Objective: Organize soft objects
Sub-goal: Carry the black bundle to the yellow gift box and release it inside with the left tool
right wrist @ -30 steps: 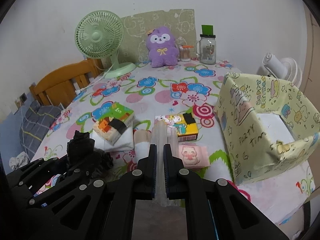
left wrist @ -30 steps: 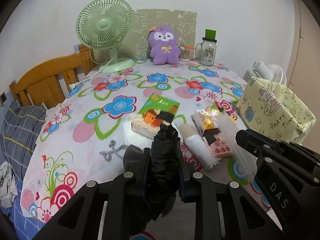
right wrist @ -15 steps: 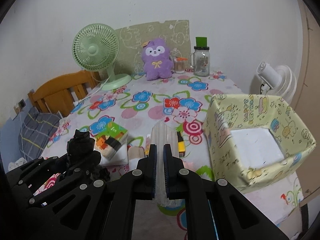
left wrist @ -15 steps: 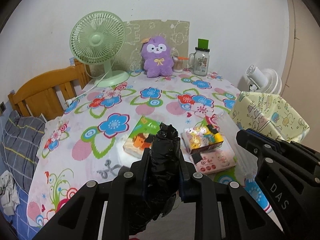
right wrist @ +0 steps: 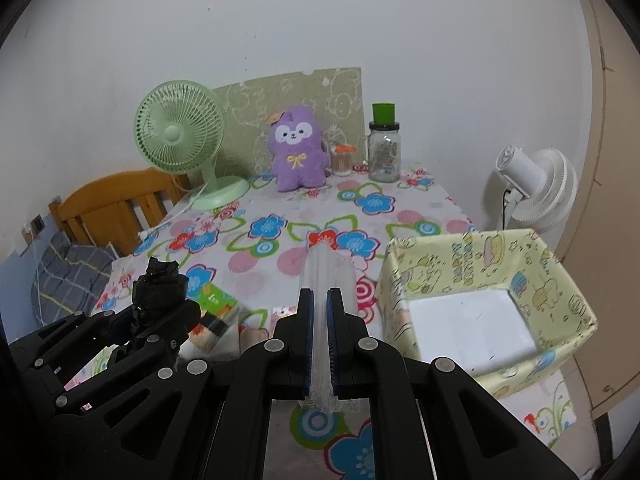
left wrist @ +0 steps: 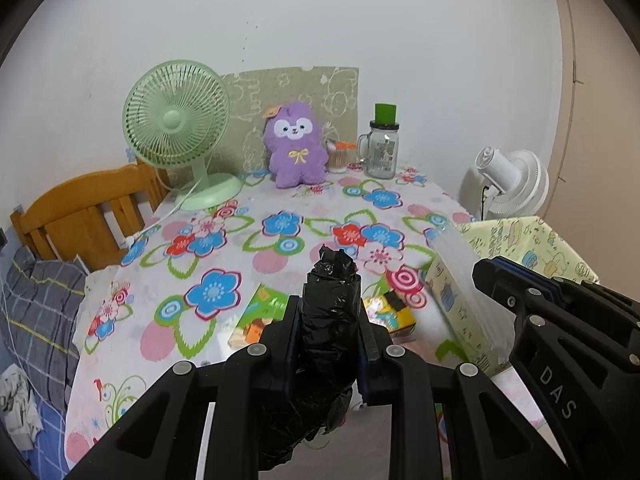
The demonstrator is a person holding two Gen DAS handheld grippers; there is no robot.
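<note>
Above the flower-print tablecloth [left wrist: 280, 240], both grippers held off the surface. Left gripper [left wrist: 330, 320]: jaws clamped on a crinkled black plastic bag roll [left wrist: 330, 308], roll upright, its top poking past the fingertips. Right gripper [right wrist: 319, 320]: jaws pressed nearly together on a thin clear plastic bag stack [right wrist: 326, 272], which stands edge-on above them. Yellow cartoon-print open box [right wrist: 492, 276] sits at right on the table, white base visible. Green tissue pack [left wrist: 268, 304] and yellow pack [left wrist: 394, 314] lie on the cloth beyond the left gripper.
</note>
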